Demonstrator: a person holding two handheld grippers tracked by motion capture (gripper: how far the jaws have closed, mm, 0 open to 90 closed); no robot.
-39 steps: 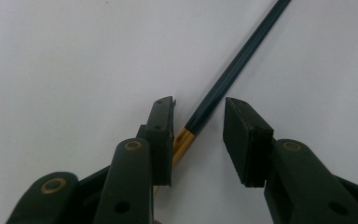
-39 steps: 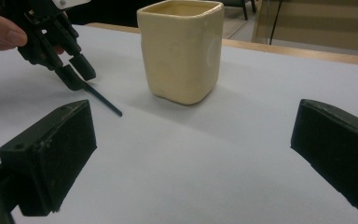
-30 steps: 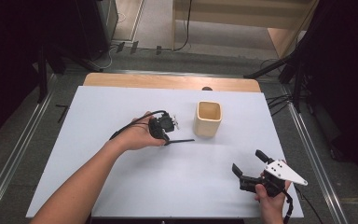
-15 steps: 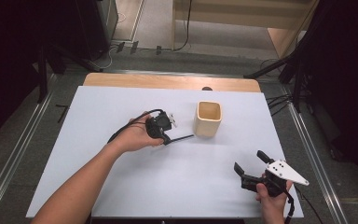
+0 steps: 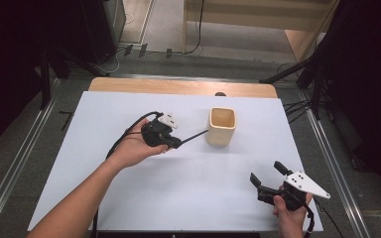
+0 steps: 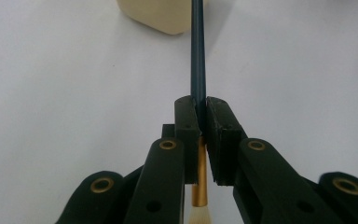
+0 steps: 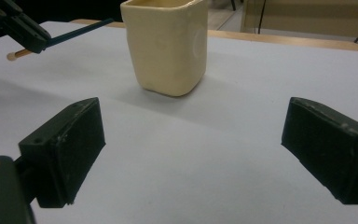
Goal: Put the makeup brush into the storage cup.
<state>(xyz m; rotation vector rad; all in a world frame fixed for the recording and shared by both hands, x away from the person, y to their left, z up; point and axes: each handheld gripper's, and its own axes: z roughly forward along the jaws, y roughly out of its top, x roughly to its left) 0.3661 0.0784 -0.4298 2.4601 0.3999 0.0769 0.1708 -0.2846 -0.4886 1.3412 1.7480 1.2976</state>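
Note:
My left gripper is shut on a thin brush with a dark handle. In the left gripper view the brush runs up from between the closed pads, its gold ferrule and pale bristles behind them. The handle's tip points at the cream square cup, ending close to its left side. My right gripper hovers low at the table's near right corner, open. In its own view the right gripper faces the cup; its jaws have just been closing a little, with nothing between them.
A white sheet covers the table, with a strip of bare wood along the far edge. Dark stands and cables crowd the floor beyond the right side.
My left hand has lifted the brush off the sheet and carried it toward the cup. The right hand has kept its place.

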